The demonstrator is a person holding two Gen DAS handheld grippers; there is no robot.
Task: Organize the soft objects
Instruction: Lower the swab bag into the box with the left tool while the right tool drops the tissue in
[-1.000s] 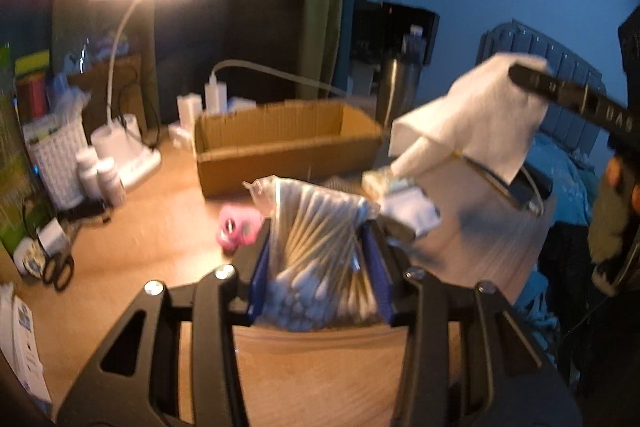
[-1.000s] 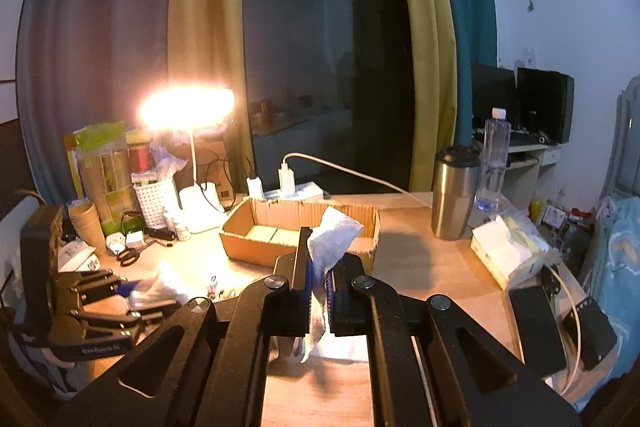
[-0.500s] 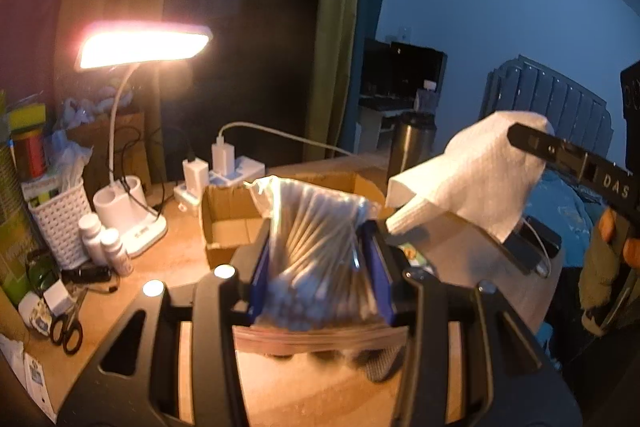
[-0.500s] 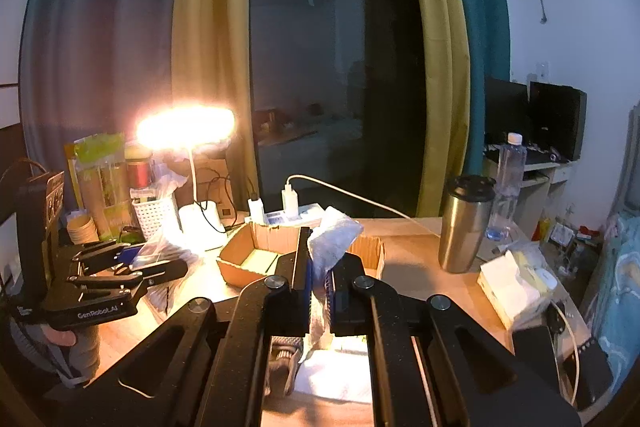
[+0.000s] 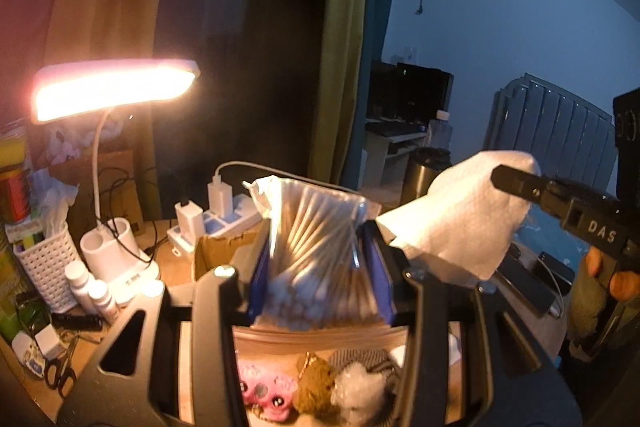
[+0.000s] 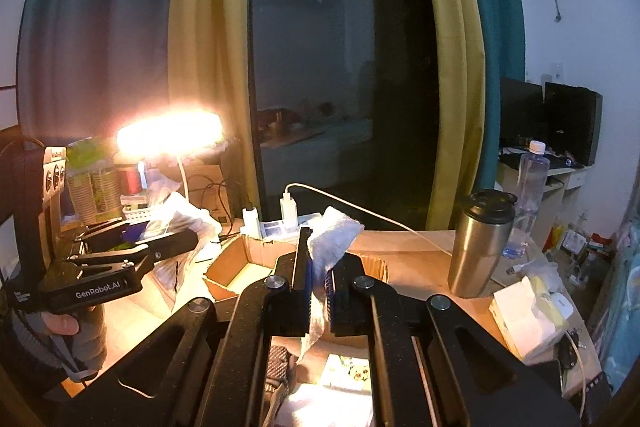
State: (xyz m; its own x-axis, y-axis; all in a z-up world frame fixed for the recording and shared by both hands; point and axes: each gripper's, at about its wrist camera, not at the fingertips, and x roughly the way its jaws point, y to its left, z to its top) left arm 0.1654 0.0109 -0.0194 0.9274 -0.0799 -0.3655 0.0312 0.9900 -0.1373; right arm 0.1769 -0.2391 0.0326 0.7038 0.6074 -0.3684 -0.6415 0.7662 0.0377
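The box (image 6: 244,263) on the desk (image 6: 420,251) looks to be the likely bin, and from here it seems mostly bare, so I judge the sorting barely begun. The left gripper (image 5: 318,267) is clamped on a swab bag (image 5: 316,247) and the right gripper (image 6: 318,283) is pinched tight on a tissue (image 6: 332,239), both held in the air near the box. Small plush toys (image 5: 312,383) lie loose below the left gripper, so these probably remain to be placed.
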